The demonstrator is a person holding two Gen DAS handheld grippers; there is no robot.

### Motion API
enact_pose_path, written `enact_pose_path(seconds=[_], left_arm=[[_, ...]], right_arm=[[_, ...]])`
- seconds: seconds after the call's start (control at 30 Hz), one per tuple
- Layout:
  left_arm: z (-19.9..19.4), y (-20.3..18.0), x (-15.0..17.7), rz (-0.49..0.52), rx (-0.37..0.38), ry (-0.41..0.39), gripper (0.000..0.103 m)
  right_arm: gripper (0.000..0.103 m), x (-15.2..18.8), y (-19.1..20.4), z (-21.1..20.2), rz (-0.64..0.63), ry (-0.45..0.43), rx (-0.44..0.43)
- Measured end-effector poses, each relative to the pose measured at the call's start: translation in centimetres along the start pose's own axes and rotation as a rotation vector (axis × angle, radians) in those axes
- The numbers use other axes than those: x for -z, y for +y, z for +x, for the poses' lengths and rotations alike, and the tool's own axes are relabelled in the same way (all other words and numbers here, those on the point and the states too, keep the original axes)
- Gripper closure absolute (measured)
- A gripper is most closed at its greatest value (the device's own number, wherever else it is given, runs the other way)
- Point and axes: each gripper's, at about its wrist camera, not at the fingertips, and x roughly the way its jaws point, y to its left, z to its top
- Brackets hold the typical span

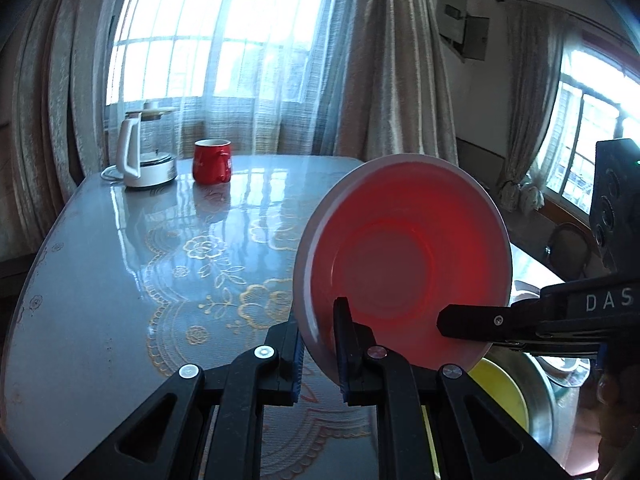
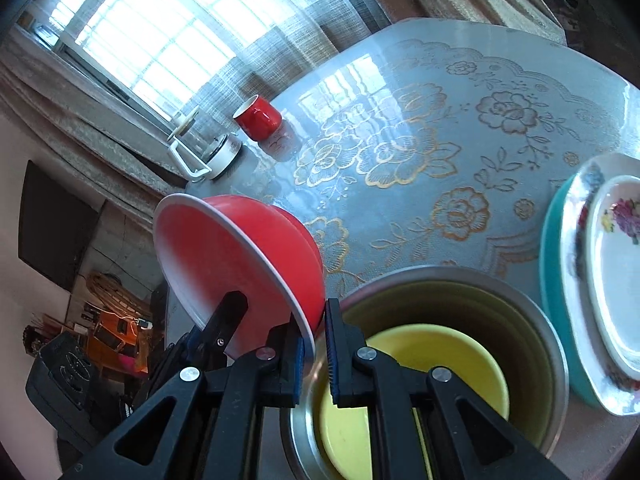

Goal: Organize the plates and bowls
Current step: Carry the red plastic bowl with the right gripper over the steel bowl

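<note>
A red bowl with a white rim (image 1: 404, 256) hangs tilted on its side above the table, its inside facing the left wrist camera. My left gripper (image 1: 320, 332) is shut on the bowl's lower left rim. From the right, my right gripper (image 1: 452, 328) holds the rim too, with one finger inside the bowl. In the right wrist view the red bowl (image 2: 248, 248) shows its outside. There my right gripper (image 2: 314, 340) pinches the rim edge, while the left gripper (image 2: 224, 320) grips it further left. Below sits a steel bowl (image 2: 552, 340) with a yellow bowl (image 2: 432, 356) inside.
The grey table (image 1: 100, 280) has a glossy floral cover. At its far side stand a red mug (image 1: 212, 162) and a white kettle (image 1: 140, 152). A stack of floral plates (image 2: 616, 272) on a teal dish (image 2: 554, 232) lies right of the steel bowl. A curtained window is behind.
</note>
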Motion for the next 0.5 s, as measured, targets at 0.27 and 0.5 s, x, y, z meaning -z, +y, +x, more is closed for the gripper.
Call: enact_pose_path(seconds=[0.27, 0.5], left_arm=[[-1.6, -4.1, 0.7, 0.071, 0.054, 0.007, 0.09], [-2.8, -6.6, 2.7, 0.081, 0.018, 0.046, 0.089]], right_arm=[[0.094, 1.2, -3.0, -3.2, 0.034, -0.016, -0.006], [0.093, 2.3, -4.6, -4.5, 0.052, -0.016, -0.029]])
